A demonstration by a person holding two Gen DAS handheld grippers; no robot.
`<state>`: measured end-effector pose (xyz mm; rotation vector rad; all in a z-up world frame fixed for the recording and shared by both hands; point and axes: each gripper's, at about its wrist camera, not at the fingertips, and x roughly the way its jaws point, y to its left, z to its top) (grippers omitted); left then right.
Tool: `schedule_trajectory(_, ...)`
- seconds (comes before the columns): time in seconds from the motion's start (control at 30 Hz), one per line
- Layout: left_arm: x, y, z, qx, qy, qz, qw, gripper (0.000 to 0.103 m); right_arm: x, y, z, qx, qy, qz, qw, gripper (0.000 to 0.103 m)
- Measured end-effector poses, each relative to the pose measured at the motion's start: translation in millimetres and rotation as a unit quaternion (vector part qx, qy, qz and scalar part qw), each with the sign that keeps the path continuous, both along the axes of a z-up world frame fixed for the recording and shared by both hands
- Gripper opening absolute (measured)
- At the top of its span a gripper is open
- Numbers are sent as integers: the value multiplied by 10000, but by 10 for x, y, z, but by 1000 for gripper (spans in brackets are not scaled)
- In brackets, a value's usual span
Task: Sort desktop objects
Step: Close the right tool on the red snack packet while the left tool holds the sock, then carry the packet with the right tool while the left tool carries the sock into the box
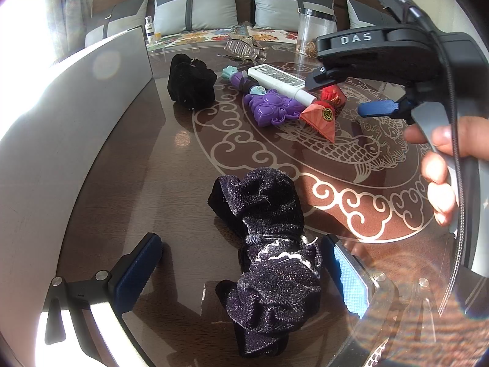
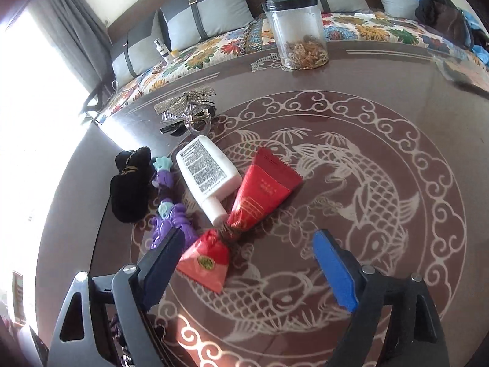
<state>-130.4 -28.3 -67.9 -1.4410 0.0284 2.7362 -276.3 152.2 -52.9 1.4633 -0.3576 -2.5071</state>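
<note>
Dark glittery scrunchie (image 1: 266,253) lying mid-tabletop (image 1: 171,165), between released fingers (image 1: 137,269) of left gripper (image 1: 241,275), not pinched. Soft, light, squashy; best pinched across bunched middle. Right gripper (image 2: 244,263) spread, empty, over red pouch (image 2: 211,260): crinkly, light; best taken at tied neck.

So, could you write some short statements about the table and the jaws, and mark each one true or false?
1. The white bottle stands upright. False: it lies on its side.
2. The jar has a black lid. True.
3. The right gripper holds the red pouch. False: its jaws are open, the pouch lies untouched beside one.
4. A glittery scrunchie lies between the open jaws of the left gripper. True.
5. The purple toy is inside the jar. False: it lies on the table.
</note>
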Motion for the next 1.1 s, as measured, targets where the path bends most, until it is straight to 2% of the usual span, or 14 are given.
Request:
schedule_trajectory(0.07,0,1,-2,4,1,1,10000,103,-161,-173,-90,344,-179,153,9991,75)
schedule_trajectory(0.1,0,5,-6,1,1,2,10000,103,-176,-232,-52,654,-1,270,9975,59)
schedule_trajectory(0.13,0,4,-3,5,5,3,10000,103,-167,-267,-47,692,20,441,9966,41)
schedule_trajectory(0.23,1,6,-1,8,7,6,10000,103,32,-214,-25,794,93,718,9942,22)
schedule_trajectory(0.37,8,16,2,-6,10,15,10000,103,577,44,-52,1000,211,1136,9883,20)
schedule_trajectory(0.53,18,15,4,-15,-90,-11,10000,103,1239,407,-55,1013,186,1142,9881,22)
schedule_trajectory(0.6,17,21,18,-25,-331,-101,9994,103,1304,473,-54,1014,111,1105,9886,33)
schedule_trajectory(0.63,25,27,25,-40,-402,-154,9991,102,1307,475,-48,1049,85,1128,9880,43)
schedule_trajectory(0.7,59,47,80,-68,-307,-260,9992,75,1311,438,-65,1182,94,1216,9855,43)
schedule_trajectory(0.73,63,57,109,-56,-298,-307,9991,47,1317,404,-69,1294,119,1291,9831,42)
schedule_trajectory(0.77,63,63,132,-82,-341,-323,9989,33,1332,376,-71,1437,134,1353,9802,38)
schedule_trajectory(0.8,72,44,159,36,-368,-337,9987,33,1348,362,-68,1518,122,1383,9786,23)
schedule_trajectory(0.93,246,-110,400,508,-74,-211,9985,33,1530,408,118,1472,174,1382,9793,23)
schedule_trajectory(1.1,502,-506,891,1157,299,103,9928,33,1694,307,586,1405,453,1459,9782,23)
